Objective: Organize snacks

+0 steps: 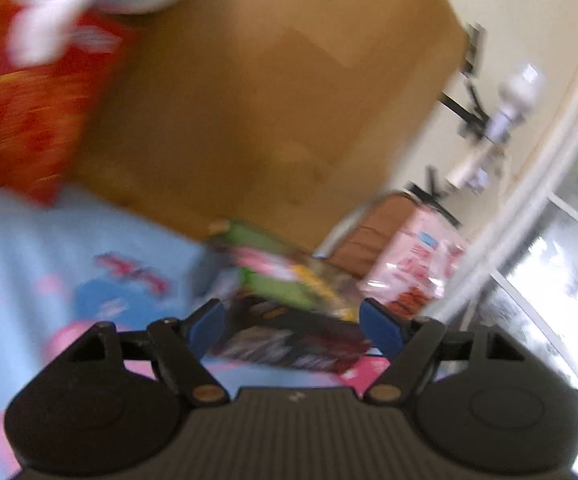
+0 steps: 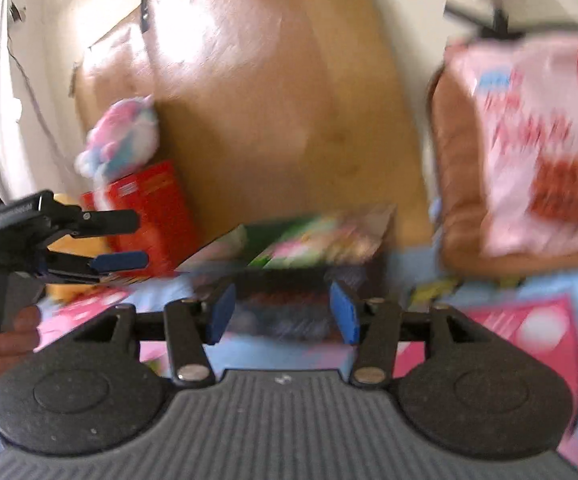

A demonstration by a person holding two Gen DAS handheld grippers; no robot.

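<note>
Everything is motion-blurred. A dark snack pack [image 1: 289, 344] lies on the light-blue printed sheet [image 1: 49, 260], with a green pack [image 1: 277, 280] resting on its far end. My left gripper [image 1: 295, 324] is open and empty; the dark pack lies just beyond its blue pads. In the right wrist view the left gripper [image 2: 141, 240] hovers at the left with its fingers apart in front of a red box [image 2: 161, 208]. My right gripper [image 2: 283, 317] is open. Its pads flank the near end of the dark pack [image 2: 285, 300], and no grip shows. The green pack [image 2: 309, 244] lies behind it.
A tall brown board [image 2: 269, 100] stands behind the snacks. A pastel plush toy [image 2: 121, 136] sits on the red box [image 1: 29, 120]. A pink snack bag [image 2: 545, 152] leans on a brown cushion [image 2: 453, 200]. A pink pack [image 2: 529, 332] lies at the right. A person's hand [image 2: 13, 340] holds the left gripper.
</note>
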